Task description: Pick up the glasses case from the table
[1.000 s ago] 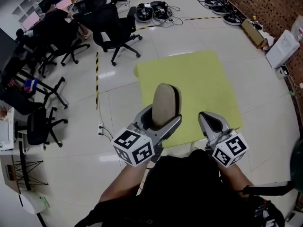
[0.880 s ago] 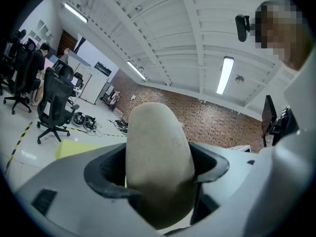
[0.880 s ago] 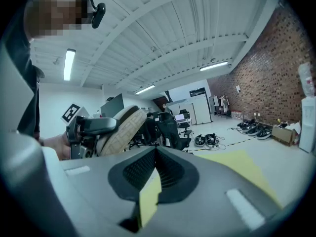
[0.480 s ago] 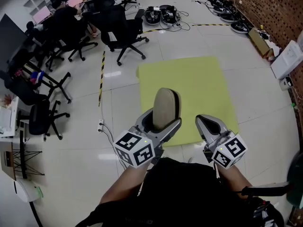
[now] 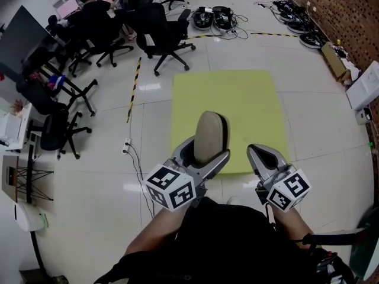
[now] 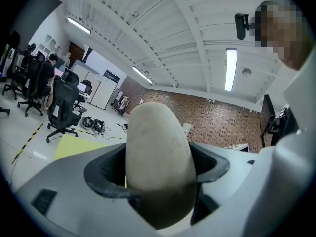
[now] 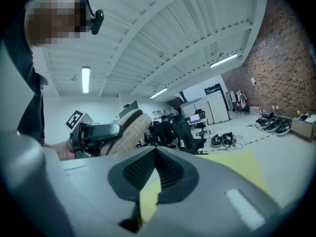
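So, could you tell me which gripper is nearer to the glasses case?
Left: the left gripper holds the case; the right gripper is beside it, apart.

My head camera looks forward and steeply down from above me. My left gripper and right gripper sit low in its picture, close to it, and the yellow mat lies on the floor beyond my fingers. Each gripper camera rides close behind its own fingers and looks along them, nearly level, so the ceiling fills the upper half. The left one faces the brick wall ahead of my fingers, and the glasses case between them blocks its middle. The right one is turned more to the left and catches the left gripper and the case beside its fingers. All three views share the mat and the office chairs.
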`<state>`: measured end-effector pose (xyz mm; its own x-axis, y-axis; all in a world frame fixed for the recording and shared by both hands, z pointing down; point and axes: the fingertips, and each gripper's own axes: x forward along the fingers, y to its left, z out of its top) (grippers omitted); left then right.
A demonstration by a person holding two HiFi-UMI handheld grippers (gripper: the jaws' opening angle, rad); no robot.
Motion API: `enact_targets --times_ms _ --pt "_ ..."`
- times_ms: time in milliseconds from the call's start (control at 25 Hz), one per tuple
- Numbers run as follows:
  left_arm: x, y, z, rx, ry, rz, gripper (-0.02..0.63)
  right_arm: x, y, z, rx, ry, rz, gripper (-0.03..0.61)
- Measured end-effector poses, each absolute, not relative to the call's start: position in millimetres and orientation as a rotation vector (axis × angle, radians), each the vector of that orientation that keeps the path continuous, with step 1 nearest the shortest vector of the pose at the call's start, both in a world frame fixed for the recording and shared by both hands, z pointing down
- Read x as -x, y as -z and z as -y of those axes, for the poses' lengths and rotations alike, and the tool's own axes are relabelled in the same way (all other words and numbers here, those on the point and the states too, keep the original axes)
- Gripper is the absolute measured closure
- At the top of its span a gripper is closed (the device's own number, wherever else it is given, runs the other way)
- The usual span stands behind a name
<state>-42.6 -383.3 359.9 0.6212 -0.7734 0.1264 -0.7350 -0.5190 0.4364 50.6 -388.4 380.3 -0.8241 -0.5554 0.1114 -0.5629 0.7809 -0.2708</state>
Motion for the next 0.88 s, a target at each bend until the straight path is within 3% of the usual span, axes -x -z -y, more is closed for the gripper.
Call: enact_targets --times_ms 880 --pt "8.4 -359.4 346.0 -2.344 0.058 1.333 0.227 -86.5 -373.9 358.4 -0.747 -0.45 3.021 0.578"
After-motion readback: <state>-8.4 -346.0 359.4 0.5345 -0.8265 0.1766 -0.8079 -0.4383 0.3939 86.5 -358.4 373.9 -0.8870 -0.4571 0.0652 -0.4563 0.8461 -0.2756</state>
